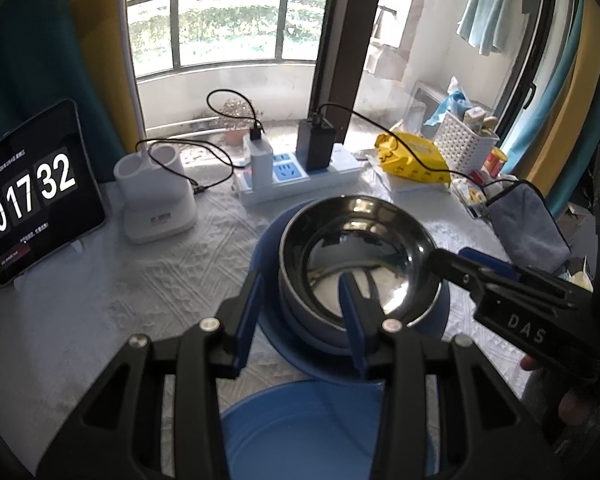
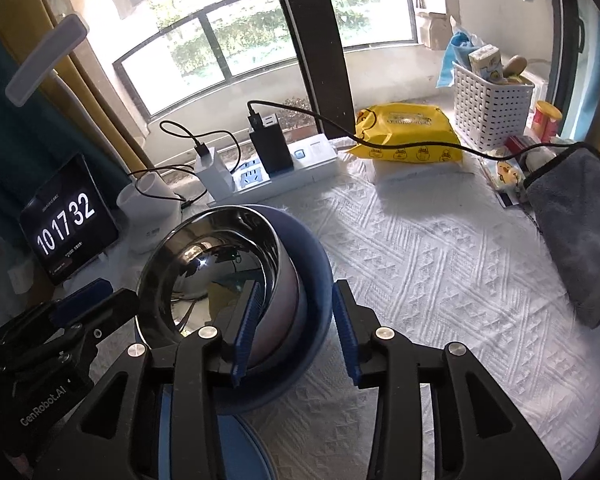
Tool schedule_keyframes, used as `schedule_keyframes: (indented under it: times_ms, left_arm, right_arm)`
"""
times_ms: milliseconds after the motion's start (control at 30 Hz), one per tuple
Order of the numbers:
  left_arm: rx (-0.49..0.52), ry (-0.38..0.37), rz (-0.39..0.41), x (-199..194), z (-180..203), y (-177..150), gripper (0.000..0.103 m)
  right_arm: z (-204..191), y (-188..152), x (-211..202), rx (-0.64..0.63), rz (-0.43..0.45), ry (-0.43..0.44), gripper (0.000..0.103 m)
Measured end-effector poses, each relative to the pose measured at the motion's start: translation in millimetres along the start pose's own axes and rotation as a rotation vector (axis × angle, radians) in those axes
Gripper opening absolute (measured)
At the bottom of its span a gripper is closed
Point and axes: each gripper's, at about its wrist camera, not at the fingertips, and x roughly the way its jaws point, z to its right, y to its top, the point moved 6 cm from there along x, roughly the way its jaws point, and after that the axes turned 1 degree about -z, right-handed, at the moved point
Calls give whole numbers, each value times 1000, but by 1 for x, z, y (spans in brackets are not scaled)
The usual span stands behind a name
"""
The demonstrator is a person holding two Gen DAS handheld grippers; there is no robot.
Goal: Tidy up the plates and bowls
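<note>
Blue plate [image 1: 300, 432] lies nearest, under the left gripper [image 1: 302, 320]; beyond it a steel bowl [image 1: 356, 248] sits nested in a blue bowl [image 1: 272, 236] on the white-clothed worktop [image 2: 440, 264].

Both grippers point steeply down at the stacked bowls. Left gripper's jaws are spread, one finger outside the steel bowl's near rim, the other inside, pads not pressing. Right gripper [image 2: 296, 328] is spread too, straddling the walls of both bowls without pinching; only bowl wall is between its jaws. White basket [image 2: 488, 108] at the back holds small packets.
</note>
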Motion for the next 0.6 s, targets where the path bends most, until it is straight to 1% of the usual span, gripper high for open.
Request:
schedule_keyframes:
  times_ms: [167,433,600]
  left_arm:
    - [4,0,3,-5,1,-1,41]
    - [15,-6,3,-18,-3,-5,41]
    - [18,20,25,-31,-18,-14,43]
  right_arm:
    - [-8,2,-11,-15,21,3,39]
    - [-10,4,-28,-21,44,-7,39]
    - [-11,0,-45,-32,69,-27,40]
